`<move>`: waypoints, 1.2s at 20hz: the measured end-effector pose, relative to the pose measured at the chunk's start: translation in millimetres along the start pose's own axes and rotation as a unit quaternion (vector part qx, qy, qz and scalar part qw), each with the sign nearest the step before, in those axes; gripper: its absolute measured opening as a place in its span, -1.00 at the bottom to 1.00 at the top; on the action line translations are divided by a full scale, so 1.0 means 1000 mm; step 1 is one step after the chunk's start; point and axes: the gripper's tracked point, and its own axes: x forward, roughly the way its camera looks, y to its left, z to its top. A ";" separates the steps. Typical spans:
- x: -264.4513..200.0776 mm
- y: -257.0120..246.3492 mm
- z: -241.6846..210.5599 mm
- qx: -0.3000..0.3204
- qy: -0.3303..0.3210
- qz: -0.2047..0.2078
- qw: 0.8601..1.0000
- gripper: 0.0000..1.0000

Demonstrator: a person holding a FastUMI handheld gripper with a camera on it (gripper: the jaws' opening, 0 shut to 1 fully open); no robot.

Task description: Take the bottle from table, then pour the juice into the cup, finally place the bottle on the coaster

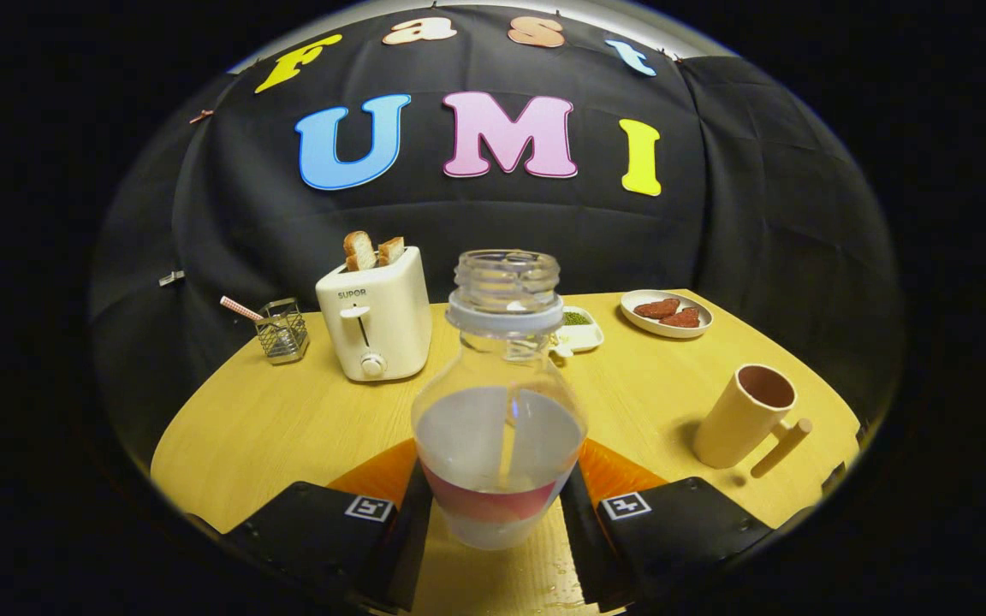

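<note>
A clear bottle (pixel 499 402) is held upright between the two fingers of the gripper (pixel 497 505), which are closed on its lower body, one pressing on each side. The bottle's mouth is open, no cap being seen on it, and a pale ring is set around its neck. It is filled to about half its height with a whitish juice; a reddish band is seen across its lower part, through or on the glass. An orange coaster (pixel 621 472) is seen under and behind the bottle, showing on both sides of it; whether the bottle's base rests on the coaster or is lifted just above it cannot be told, since the base is hidden between the fingers.

On the wooden table (pixel 288 419), to the right of the bottle and well apart from it, a tan cup (pixel 745 417) with a stick-like handle is stood; its inside appears dark and nothing can be made out in it. Beyond the bottle, a white toaster (pixel 376 313) is loaded with two slices of bread (pixel 371 251). To the toaster's left, a wire basket (pixel 281 329) holds a checked straw or stick. Just behind the bottle's neck a small white dish (pixel 583 329) is set with something green in it, and further right a plate (pixel 667 313) carries two reddish heart-shaped pieces. A few droplets are seen on the table near the right finger.
</note>
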 end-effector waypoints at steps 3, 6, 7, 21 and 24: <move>-0.007 -0.008 0.021 0.044 0.001 0.017 0.999 0.45; -0.009 -0.013 0.041 0.118 0.001 0.045 0.992 0.45; -0.009 -0.016 0.044 0.144 0.006 0.054 0.988 0.45; 0.005 -0.082 0.069 0.451 0.058 0.082 0.887 0.45; 0.011 -0.092 0.069 0.500 0.073 0.078 0.860 0.45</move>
